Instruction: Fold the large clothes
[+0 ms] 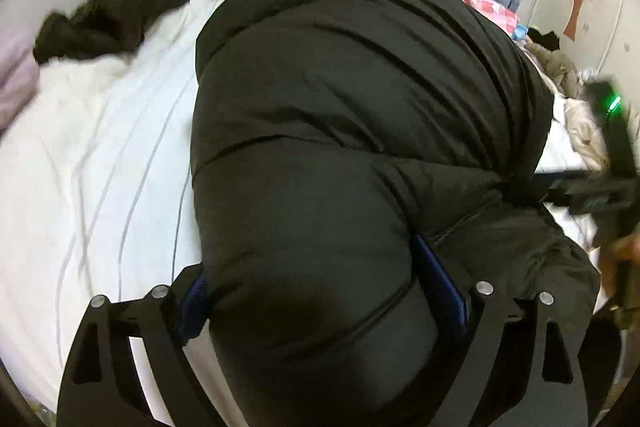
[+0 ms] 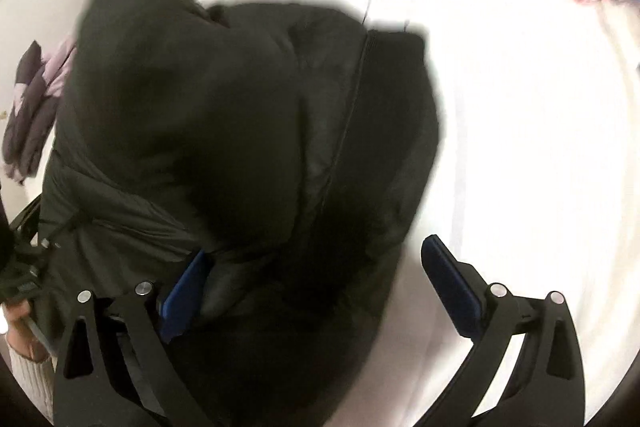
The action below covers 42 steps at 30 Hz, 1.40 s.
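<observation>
A white striped bed sheet lies under a bulky black padded jacket.
The left gripper clamps a thick jacket fold between its fingers; the right gripper stands spread apart, jacket bunched against its left finger.

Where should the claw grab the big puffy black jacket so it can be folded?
Probably the thinner zipper edge of the black jacket, coming in low from the near side. The quilted middle bulges too fat; it already fills the left claw fully. The right claw stands wide, one finger over the white bed.
</observation>
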Motion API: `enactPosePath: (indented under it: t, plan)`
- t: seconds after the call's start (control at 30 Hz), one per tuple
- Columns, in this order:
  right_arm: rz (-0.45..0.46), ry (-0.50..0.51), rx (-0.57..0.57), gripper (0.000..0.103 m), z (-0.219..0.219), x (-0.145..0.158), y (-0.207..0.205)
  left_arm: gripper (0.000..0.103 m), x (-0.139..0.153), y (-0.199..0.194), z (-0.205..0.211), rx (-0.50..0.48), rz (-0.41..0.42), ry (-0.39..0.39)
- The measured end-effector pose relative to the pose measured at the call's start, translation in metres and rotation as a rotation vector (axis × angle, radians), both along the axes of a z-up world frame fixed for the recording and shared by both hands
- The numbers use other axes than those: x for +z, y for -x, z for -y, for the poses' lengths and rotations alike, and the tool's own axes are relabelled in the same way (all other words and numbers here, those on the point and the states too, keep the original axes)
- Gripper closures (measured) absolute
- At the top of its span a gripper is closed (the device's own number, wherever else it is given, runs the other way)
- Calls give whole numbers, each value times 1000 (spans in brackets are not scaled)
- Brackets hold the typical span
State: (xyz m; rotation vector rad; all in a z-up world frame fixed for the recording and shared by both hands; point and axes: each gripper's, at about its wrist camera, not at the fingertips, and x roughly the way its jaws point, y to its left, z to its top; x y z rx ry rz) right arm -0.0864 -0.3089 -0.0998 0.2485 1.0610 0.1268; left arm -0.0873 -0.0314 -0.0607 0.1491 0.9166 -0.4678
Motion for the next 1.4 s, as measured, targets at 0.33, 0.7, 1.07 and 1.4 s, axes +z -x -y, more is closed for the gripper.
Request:
enactPosePath:
  t: [0.33, 0.7, 1.07, 1.4]
  plan:
    - [147, 196, -135, 6, -14, 39, -68, 14, 6, -1, 1, -29, -1, 39]
    - [165, -31, -159, 6, 12, 22, -31, 12, 12, 3, 14, -34, 31, -13]
    - [-55, 52, 58, 6, -62, -40, 45, 10, 19, 26, 36, 3, 167, -161]
    - [294, 4, -32, 6, -59, 68, 61, 10, 29, 43, 37, 48, 286, -197]
